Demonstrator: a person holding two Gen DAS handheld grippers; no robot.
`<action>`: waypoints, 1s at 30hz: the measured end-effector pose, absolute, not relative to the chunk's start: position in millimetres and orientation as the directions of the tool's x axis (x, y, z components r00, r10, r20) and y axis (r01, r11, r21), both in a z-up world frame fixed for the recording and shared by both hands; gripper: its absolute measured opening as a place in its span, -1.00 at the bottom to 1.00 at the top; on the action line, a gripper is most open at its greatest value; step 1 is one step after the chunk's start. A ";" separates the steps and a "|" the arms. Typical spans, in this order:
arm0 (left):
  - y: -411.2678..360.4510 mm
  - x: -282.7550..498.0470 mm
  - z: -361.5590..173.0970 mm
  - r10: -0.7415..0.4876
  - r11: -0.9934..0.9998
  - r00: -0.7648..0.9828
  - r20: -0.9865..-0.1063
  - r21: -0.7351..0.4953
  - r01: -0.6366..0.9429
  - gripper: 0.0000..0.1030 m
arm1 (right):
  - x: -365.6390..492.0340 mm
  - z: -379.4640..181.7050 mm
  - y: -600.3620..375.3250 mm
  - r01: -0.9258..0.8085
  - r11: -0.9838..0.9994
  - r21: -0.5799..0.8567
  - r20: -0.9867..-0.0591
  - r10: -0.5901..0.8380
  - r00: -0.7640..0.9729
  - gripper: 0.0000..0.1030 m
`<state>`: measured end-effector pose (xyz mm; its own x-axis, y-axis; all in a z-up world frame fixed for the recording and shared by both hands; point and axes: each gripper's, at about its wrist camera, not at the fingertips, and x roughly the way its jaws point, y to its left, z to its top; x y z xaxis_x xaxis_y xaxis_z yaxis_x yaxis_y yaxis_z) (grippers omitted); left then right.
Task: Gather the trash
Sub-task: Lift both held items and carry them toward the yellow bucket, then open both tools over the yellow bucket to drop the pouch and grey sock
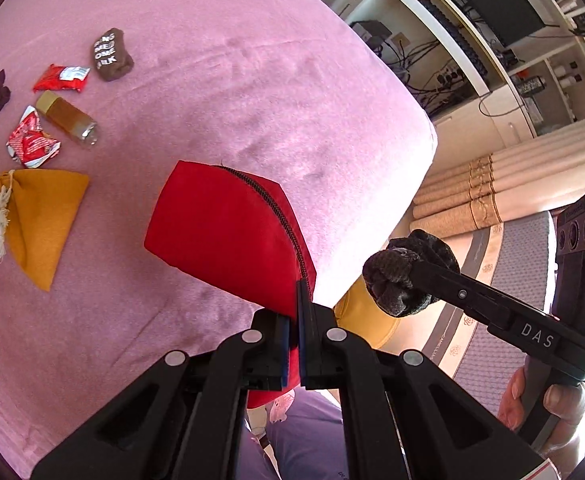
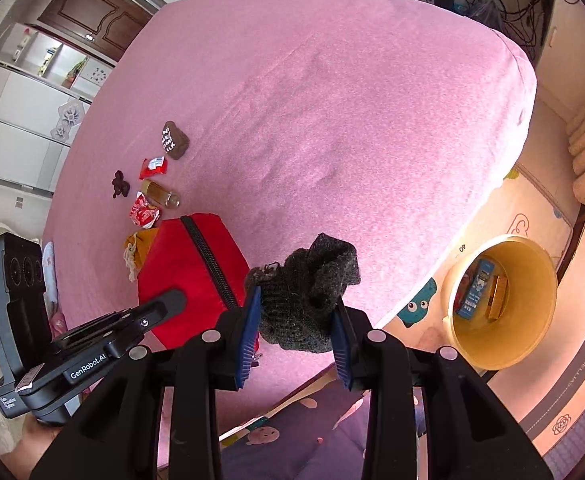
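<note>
My left claw [image 1: 294,320] is clamped on the corner of a red zip pouch [image 1: 228,236], lifted over the pink bed [image 1: 252,100]. My right claw [image 2: 296,320] grips a dark grey sock [image 2: 312,296]. A yellow bin [image 2: 504,304] stands on the floor just right of it.

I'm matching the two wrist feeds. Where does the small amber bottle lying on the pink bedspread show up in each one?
Left wrist view: amber bottle at upper left, lying between two red wrappers, above the mustard pouch.
Right wrist view: the bottle sits left of centre, just above the red zip pouch.
Shared landmark: the brown lettered item lies beyond the bottle in both.
</note>
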<state>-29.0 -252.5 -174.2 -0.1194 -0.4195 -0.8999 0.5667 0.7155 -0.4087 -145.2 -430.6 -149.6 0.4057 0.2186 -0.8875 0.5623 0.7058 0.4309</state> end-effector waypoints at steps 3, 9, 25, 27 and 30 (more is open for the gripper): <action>-280.2 -53.9 -175.6 -0.407 0.676 -0.155 -0.900 -0.411 0.612 -0.94 | -175.5 -148.7 -450.9 0.600 0.678 0.426 -0.891 0.199 0.407 -0.38; -335.5 -106.0 -179.3 -0.377 0.604 -0.217 -0.900 -0.417 0.679 -0.94 | -236.2 -150.4 -495.5 0.665 0.625 0.410 -0.903 0.174 0.394 -0.38; -459.0 -243.6 -203.8 -0.250 0.415 -0.334 -0.909 -0.412 0.811 -0.94 | -381.3 -170.5 -588.5 0.799 0.464 0.382 -0.922 0.128 0.366 -0.37; -470.2 -255.5 -207.0 -0.239 0.400 -0.344 -0.908 -0.415 0.817 -0.94 | -391.0 -173.3 -594.7 0.803 0.459 0.379 -0.923 0.128 0.363 -0.37; -483.7 -269.7 -210.5 -0.230 0.382 -0.355 -0.906 -0.420 0.823 -0.94 | -403.2 -176.8 -602.7 0.808 0.447 0.383 -0.922 0.129 0.366 -0.35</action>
<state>-269.7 -483.7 -210.5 -0.3554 -0.2305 -0.9059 0.8229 0.3825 -0.4202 -403.2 -602.7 -176.8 0.3657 0.1293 -0.9217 0.8082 0.4470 0.3834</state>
